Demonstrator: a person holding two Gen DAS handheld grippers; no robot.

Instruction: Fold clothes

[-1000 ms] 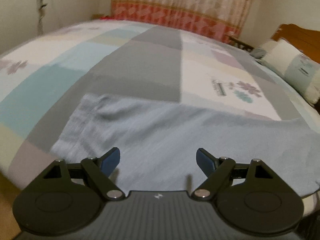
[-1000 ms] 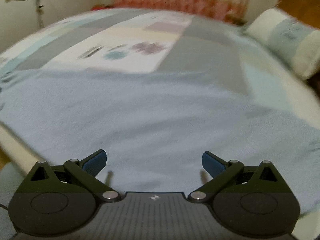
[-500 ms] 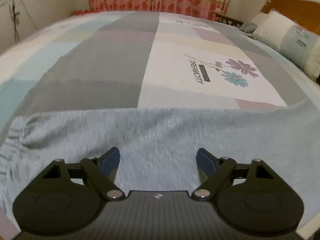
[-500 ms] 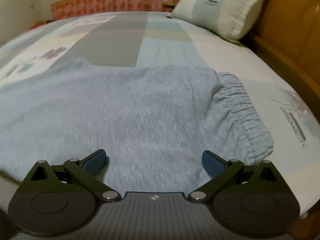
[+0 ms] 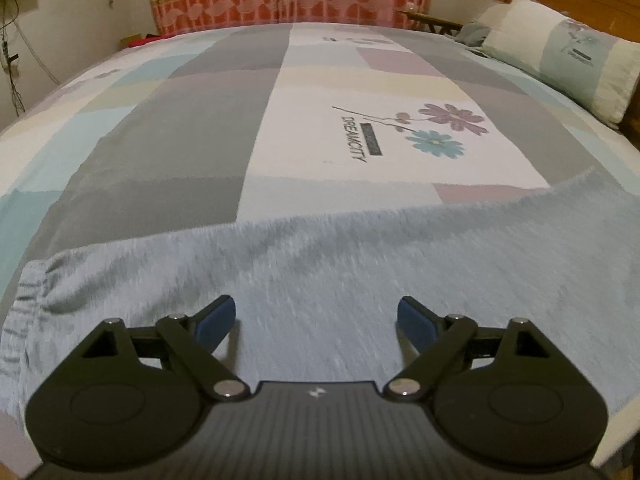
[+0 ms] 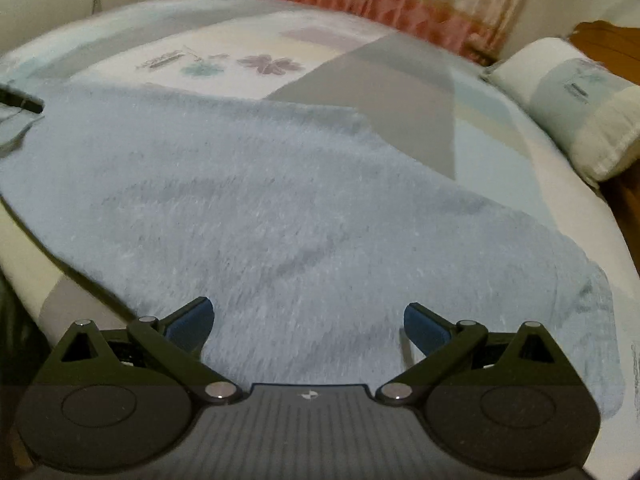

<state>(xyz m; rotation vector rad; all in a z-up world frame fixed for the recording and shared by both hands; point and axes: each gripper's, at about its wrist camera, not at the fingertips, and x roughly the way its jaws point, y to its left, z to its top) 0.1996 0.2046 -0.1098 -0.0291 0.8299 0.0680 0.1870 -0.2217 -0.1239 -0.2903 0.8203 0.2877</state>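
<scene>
The pale blue fleece trousers [image 5: 360, 280] lie flat across the near edge of the bed [image 5: 208, 128], long axis running side to side in front of you. Their gathered cuff [image 5: 28, 304] falls beyond your left tool [image 5: 316, 318], which is the nearer to it; the opposite end [image 6: 592, 320] lies beside your right tool [image 6: 308, 320]. Both tools hang released just above the cloth, jaws spread, nothing between them.
</scene>
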